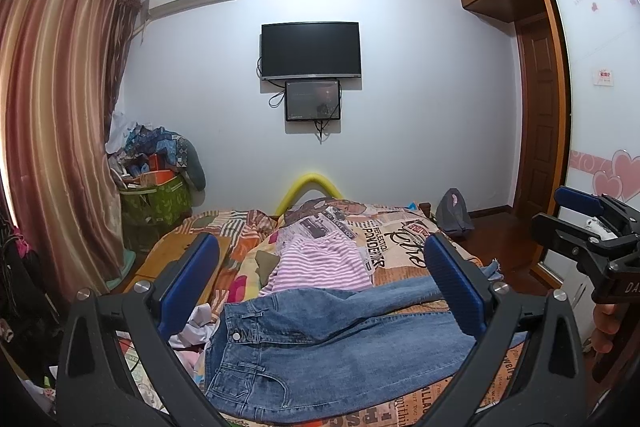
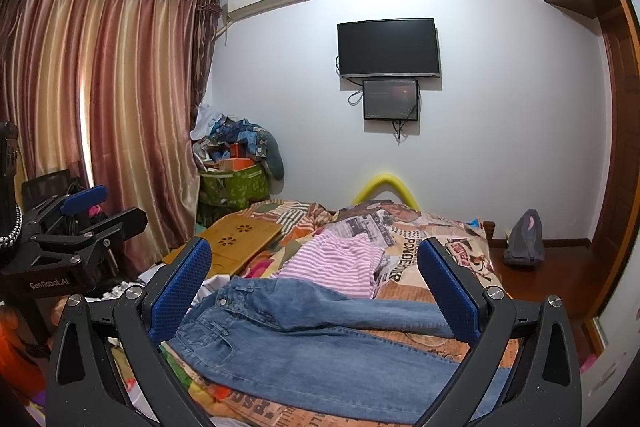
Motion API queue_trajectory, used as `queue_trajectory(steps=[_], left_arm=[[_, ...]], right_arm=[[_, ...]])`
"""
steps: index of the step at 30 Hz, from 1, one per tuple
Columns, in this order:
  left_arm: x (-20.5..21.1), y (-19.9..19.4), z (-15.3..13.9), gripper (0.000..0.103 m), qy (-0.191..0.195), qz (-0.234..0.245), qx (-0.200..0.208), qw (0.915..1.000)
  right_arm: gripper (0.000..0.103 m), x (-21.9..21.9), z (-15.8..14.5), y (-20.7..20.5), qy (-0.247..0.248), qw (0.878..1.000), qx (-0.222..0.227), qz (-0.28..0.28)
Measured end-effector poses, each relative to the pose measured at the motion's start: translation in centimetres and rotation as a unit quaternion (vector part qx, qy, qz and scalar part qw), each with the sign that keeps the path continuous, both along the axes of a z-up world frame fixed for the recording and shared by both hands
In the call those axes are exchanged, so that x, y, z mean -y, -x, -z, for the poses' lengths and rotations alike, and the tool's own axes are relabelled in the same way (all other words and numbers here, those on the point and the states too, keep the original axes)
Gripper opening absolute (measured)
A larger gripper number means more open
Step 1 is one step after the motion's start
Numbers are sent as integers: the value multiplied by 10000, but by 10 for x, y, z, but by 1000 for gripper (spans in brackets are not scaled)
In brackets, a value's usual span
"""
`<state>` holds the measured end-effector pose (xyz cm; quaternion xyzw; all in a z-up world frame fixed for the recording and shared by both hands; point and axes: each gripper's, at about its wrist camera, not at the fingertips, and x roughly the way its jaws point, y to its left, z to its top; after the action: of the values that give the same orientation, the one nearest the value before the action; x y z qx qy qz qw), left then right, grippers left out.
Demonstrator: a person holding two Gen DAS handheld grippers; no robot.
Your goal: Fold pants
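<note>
the jeans [image 1: 328, 343] lie spread flat across the near part of the bed [image 1: 404, 239], waistband and button toward the bed's left edge, legs running off toward its right edge, one leg crossing slightly over the other. just beyond them, toward the foot of the bed, a pink striped garment [image 1: 320, 263] lies crumpled, its near edge touching the jeans. a wooden lap tray [image 2: 236, 239] rests near the bed's far left edge.

the left tool [image 1: 320, 283] hangs above the jeans with its blue-padded fingers [image 1: 188, 287] wide apart, gripping nothing. the right tool [image 2: 316, 283] hangs over the same pants, fingers likewise spread and empty. each tool shows at the side of the other's view, raised clear of the bed. a hand [image 1: 606, 323] wraps the right tool's handle.

on the far wall hangs a dark television [image 1: 311, 50].
</note>
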<state>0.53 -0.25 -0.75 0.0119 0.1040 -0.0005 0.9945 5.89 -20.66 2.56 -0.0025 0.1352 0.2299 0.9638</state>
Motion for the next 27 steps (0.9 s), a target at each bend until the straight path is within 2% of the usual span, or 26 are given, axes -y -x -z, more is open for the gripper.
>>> queue_trajectory(steps=[27], left_arm=[[2,-5,-2,103,18,27,-18,10000]], right_arm=[[102,-1,0,0,11,10000,-20,32]])
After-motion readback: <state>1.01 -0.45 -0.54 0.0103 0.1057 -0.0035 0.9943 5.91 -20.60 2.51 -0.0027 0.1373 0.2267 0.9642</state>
